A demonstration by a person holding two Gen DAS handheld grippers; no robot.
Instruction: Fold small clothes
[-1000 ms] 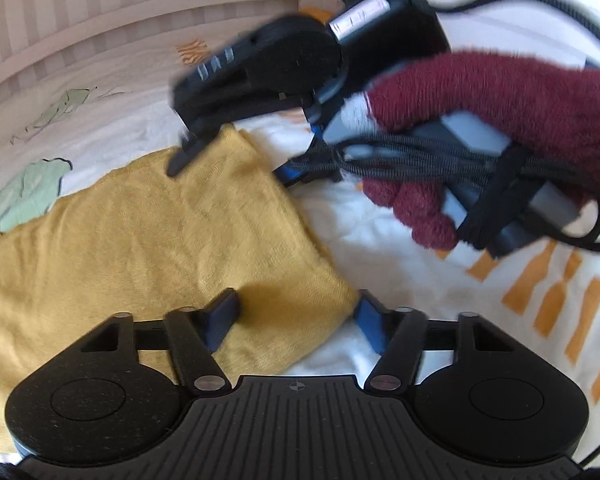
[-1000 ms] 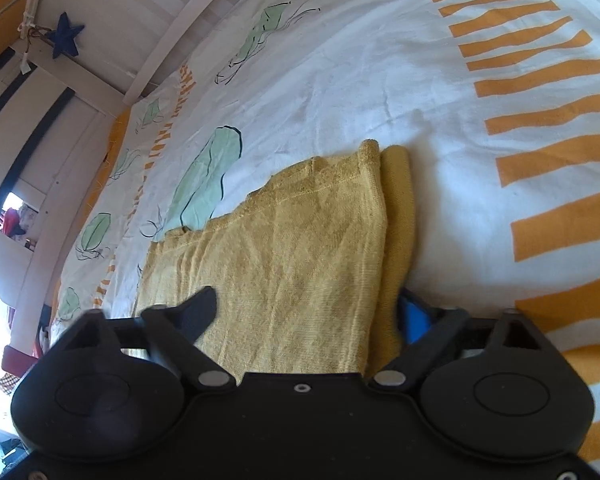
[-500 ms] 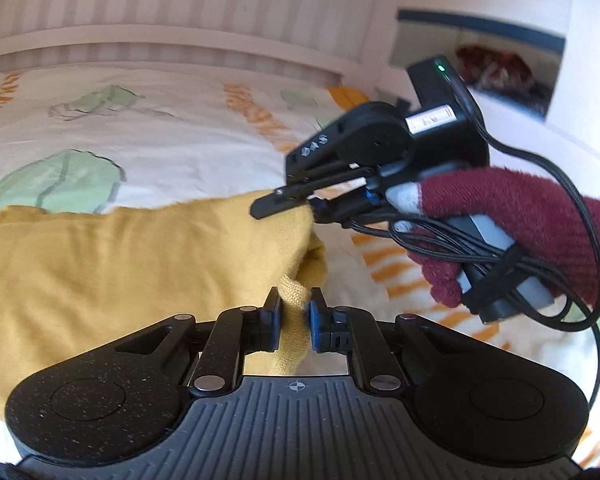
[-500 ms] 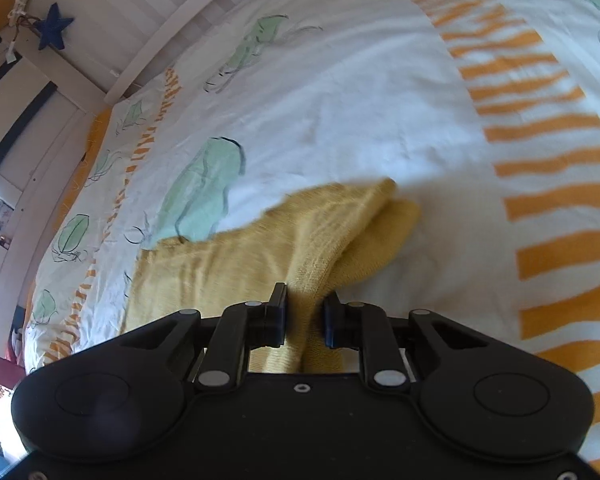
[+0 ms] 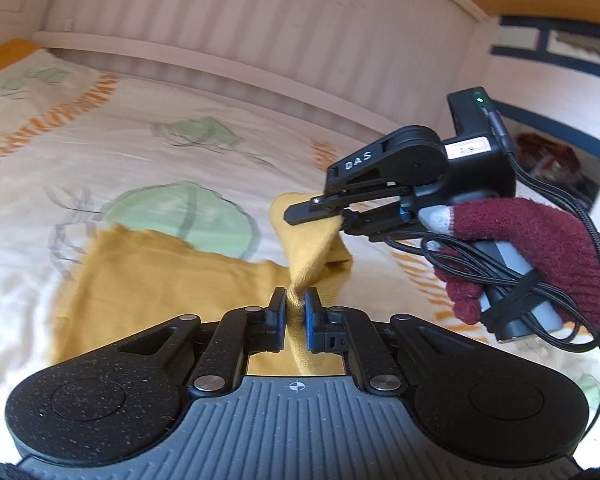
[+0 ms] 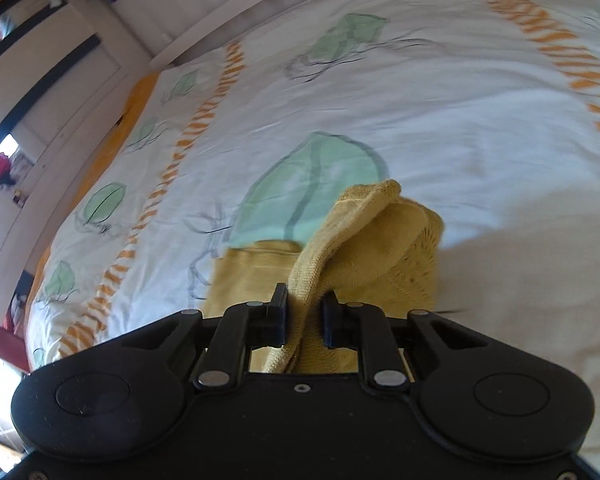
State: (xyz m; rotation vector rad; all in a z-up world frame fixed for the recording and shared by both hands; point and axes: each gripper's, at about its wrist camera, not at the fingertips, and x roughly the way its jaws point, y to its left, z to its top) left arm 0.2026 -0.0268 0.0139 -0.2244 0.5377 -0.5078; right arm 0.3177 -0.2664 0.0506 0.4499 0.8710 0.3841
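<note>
One yellow knit garment [image 5: 168, 272] lies on a bed sheet [image 5: 148, 160] printed with green leaves and orange dashes, and two grippers pinch one end of it up off the sheet. The left gripper [image 5: 295, 308] is clenched on a bunched fold of the garment, its jaws closing the last little way, with the cloth rising from between the pads toward the right gripper [image 5: 320, 210]. That one, held by a hand in a dark red glove [image 5: 540, 256], is clamped on the neighbouring corner of the same end, a short taut span of knit running between the two. In the right wrist view the cloth sits squeezed between both pads and curls over into a loose hump ahead of them. The far end of the garment rests flat on the sheet, partly covering one large green leaf. Open sheet spreads around the garment on all sides; a white slatted bed rail [image 5: 260, 40] closes the far edge, well apart from it.
</note>
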